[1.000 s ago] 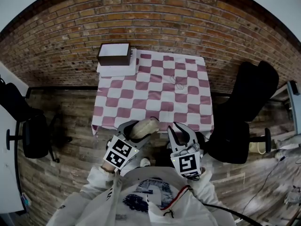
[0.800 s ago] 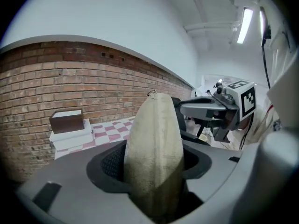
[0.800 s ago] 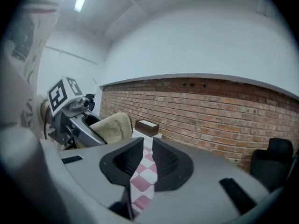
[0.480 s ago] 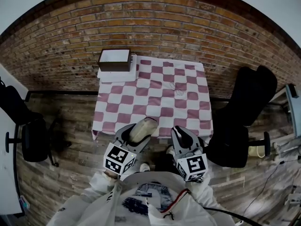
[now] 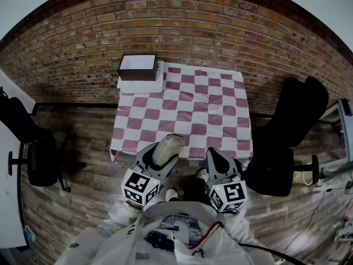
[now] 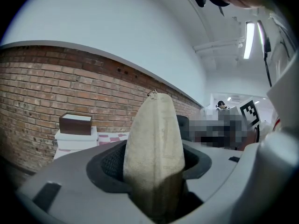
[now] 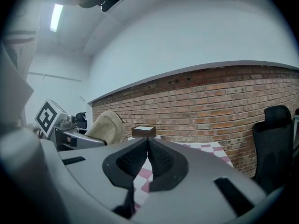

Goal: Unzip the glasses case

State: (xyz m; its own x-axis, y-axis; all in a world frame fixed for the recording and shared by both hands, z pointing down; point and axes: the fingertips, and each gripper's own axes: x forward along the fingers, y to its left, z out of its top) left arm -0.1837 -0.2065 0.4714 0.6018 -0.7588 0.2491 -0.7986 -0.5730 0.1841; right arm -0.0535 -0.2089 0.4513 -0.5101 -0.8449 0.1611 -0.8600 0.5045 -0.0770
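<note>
The left hand-held gripper point(image 5: 161, 158) is clamped tight on a beige, soft fabric glasses case point(image 5: 167, 149), so that one's held for sure. In the left gripper view the case point(image 6: 154, 148) is seen standing between the two dark pads, pinched at its lower end. Its long axis runs out along the jaws and away from the person. The rounded far end is pointed towards the brick wall, and a tiny metal bit point(image 6: 153, 93) can be made out right at that tip, though it's too small to be called much else.

The case is carried in the air in front of the person's chest, with its tip at the near edge of the pink-and-white checked surface point(image 5: 182, 106).

The right hand-held gripper point(image 5: 216, 158) is held just beside it, apart from the case. Its jaws have just been closing and are now pressed together with nothing caught between them, as seen in the right gripper view point(image 7: 147, 146).

A brown-and-white box point(image 5: 137, 67) is parked on the surface's far left corner, and thin wire-framed glasses point(image 5: 208, 99) are lying on the cloth.
</note>
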